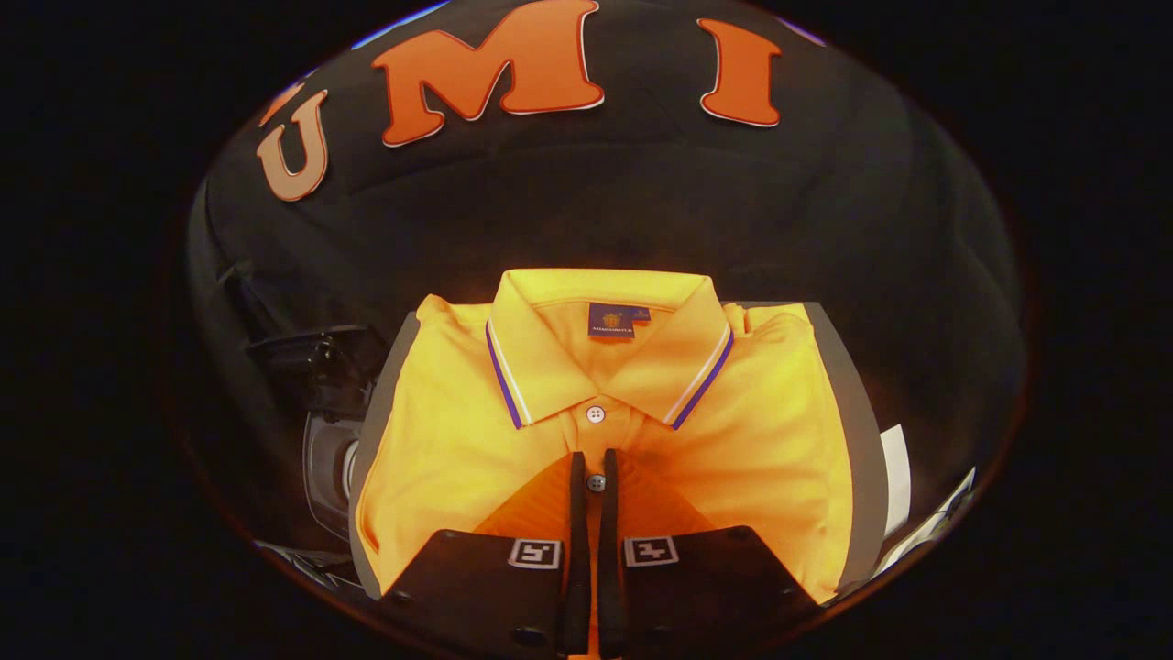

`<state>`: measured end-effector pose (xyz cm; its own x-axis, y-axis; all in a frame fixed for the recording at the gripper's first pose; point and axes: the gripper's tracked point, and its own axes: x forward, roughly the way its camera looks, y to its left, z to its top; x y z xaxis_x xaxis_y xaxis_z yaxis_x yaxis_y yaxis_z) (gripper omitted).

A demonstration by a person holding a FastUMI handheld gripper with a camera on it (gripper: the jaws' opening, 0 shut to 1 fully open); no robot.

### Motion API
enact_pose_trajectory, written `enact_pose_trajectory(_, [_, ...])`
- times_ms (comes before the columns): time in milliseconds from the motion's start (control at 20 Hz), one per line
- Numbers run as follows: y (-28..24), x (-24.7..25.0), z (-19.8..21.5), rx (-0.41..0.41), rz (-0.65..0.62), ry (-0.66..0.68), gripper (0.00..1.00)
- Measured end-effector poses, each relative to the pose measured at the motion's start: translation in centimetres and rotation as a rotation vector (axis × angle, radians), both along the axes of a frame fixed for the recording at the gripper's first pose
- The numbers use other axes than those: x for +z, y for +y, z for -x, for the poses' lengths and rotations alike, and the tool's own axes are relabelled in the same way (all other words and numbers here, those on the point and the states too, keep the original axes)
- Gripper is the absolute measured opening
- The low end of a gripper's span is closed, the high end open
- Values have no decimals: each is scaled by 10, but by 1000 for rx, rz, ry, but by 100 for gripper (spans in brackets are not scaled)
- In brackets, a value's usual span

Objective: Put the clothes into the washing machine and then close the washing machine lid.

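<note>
Fingers of hand-held gripper (594, 472) nearly together, pinching placket of folded yellow collared polo shirt (440, 458) lying on grey board (848, 403), collar at 12 o'clock. Risk: thin single-layer pinch may slip, or shirt may unfold when lifted.

Black tongs (594, 472): two slim dark fingers, square black-and-white marker on each block.

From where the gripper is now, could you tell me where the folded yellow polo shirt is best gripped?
I would pinch the button placket of the yellow polo shirt, coming down from above along its centre line. The shirt lies flat and folded, collar away from the gripper, whose nearly closed fingers already straddle the lower button. The doubled placket fabric there likely bunches more easily than the flat panels.
</note>
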<state>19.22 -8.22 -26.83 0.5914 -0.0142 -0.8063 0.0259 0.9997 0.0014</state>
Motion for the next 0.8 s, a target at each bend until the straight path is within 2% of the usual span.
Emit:
enact_pose_trajectory(200, [-3,4,1,-22,-146,-91,11])
enact_pose_trajectory(400, [1,38,1,-39,-297,-215,11])
enact_pose_trajectory(650, [-3,64,6,3,-400,-260,11])
enact_pose_trajectory(800, [5,85,7,25,-503,-300,11])
